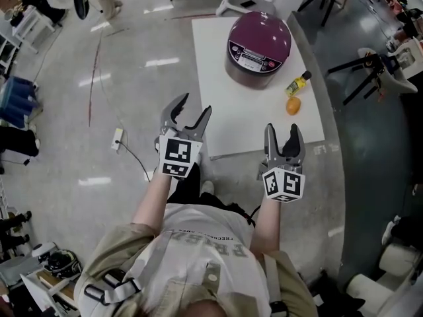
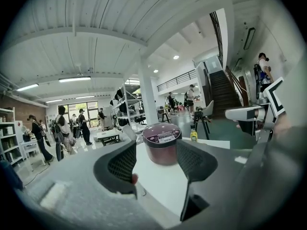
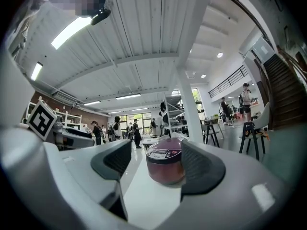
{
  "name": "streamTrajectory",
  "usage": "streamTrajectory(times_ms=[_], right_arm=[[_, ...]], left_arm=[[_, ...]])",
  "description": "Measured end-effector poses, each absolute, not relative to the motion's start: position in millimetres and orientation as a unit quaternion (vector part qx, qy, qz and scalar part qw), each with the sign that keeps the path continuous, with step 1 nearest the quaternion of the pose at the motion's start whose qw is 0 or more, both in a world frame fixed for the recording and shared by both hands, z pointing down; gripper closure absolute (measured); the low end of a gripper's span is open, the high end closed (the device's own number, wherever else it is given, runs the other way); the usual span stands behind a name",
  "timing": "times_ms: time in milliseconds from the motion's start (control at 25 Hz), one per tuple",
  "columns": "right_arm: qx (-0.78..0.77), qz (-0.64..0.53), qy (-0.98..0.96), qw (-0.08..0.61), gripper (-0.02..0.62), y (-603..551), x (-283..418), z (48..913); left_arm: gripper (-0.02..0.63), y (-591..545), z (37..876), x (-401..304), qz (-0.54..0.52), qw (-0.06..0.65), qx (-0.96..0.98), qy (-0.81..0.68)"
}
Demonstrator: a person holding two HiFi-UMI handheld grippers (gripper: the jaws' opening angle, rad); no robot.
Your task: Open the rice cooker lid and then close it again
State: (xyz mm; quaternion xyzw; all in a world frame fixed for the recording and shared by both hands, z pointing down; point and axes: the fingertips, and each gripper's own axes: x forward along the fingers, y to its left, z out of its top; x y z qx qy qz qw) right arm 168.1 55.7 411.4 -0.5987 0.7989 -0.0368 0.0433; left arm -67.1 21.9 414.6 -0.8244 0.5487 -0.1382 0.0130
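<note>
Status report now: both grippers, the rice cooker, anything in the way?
Left gripper open, empty. Right gripper open, empty. Rice cooker on white table, lid closed, untouched. Small bottle and orange object beside it, path clear.

Person: khaki short-sleeved overshirt (image 1: 119,256), white printed tee (image 1: 205,236), black buckled straps (image 1: 109,289), dark trousers (image 1: 188,183). Both left hand-held gripper (image 1: 195,104) and right hand-held gripper (image 1: 283,129): grey curved jaws, dark ribbed pads (image 2: 122,164), white cube (image 1: 178,154) with black square markers.
</note>
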Motion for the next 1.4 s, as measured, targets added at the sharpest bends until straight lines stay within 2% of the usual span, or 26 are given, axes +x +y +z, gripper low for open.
streamTrajectory(times_ms=[1080,1200,1400], right_arm=[[-0.636,-0.031,0.771,0.013,0.291,-89.7,144.0,410.5],[-0.646,-0.031,0.762,0.001,0.291,-104.0,141.8,412.6],[-0.662,-0.037,0.749,-0.007,0.291,-121.8,142.3,420.1]], left_arm=[[0.336,-151.5,413.1,-51.0,-0.141,0.039,-0.884,0.444],[0.304,-167.8,415.4,-49.6,-0.142,0.041,-0.893,0.426],[0.302,-186.5,431.7,-42.0,-0.157,0.038,-0.906,0.392]])
